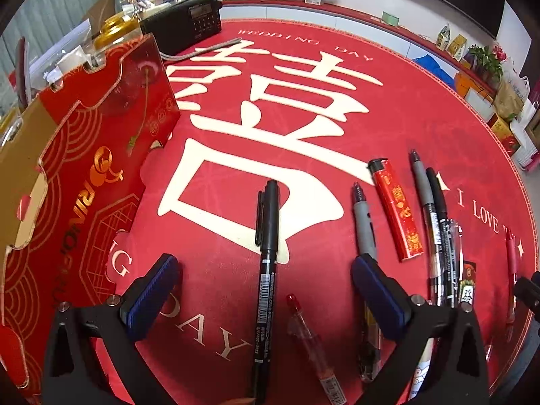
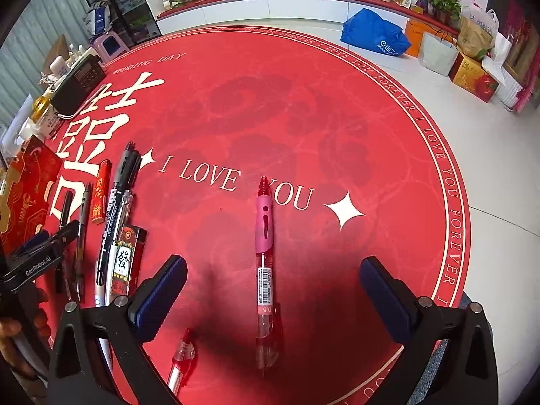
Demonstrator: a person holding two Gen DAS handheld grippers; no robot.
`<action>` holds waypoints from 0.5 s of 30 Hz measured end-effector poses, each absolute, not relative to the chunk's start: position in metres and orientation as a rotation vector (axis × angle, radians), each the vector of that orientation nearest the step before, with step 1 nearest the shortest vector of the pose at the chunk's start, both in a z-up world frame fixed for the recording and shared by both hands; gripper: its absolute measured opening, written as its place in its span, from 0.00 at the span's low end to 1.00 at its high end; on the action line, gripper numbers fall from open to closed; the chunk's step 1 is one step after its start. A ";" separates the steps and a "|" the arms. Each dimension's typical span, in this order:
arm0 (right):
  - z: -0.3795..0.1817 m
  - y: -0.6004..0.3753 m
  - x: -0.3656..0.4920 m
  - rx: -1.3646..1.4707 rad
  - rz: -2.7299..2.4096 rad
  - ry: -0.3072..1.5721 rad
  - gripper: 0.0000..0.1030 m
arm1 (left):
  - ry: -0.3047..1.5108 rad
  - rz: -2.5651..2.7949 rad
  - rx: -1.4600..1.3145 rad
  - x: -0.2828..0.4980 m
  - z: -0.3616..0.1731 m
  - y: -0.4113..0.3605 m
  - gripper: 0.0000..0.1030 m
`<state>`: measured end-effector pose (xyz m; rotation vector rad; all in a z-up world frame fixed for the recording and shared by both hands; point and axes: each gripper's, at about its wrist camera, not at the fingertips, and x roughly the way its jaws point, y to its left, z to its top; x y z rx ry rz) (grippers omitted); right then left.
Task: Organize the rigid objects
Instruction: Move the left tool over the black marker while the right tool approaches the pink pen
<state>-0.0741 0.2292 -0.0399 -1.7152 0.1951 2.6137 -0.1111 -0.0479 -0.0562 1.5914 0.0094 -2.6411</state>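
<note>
A black marker pen (image 1: 266, 266) lies lengthwise on the red round mat (image 1: 303, 118), between the spread fingers of my open left gripper (image 1: 263, 270). A clear red pen (image 1: 310, 341) lies just right of it. Further right are a grey-grip pen (image 1: 364, 226), a red lighter (image 1: 398, 209) and a bundle of black pens (image 1: 438, 233). In the right wrist view a pink-grip red pen (image 2: 265, 253) lies between the fingers of my open right gripper (image 2: 273, 290), which holds nothing. The left gripper's body (image 2: 37, 256) shows at that view's left edge.
A red and gold gift box (image 1: 84, 168) stands on the mat's left side, with a black radio (image 1: 189, 23) behind it. A small mahjong-print packet (image 2: 125, 256) lies by the pens. Bags and boxes (image 2: 438, 47) sit on the floor beyond the mat.
</note>
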 end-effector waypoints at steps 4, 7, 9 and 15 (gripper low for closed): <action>-0.040 0.230 -0.075 -1.726 2.606 0.205 1.00 | 0.020 -2.662 1.573 -0.110 -0.048 -0.047 1.00; -0.038 0.232 -0.074 -1.716 2.608 0.203 1.00 | 0.015 -2.661 1.569 -0.110 -0.047 -0.048 1.00; -0.037 0.233 -0.074 -1.713 2.610 0.199 1.00 | 0.015 -2.657 1.572 -0.110 -0.047 -0.049 1.00; -0.036 0.237 -0.073 -1.705 2.606 0.196 1.00 | 0.020 -2.658 1.563 -0.108 -0.045 -0.050 1.00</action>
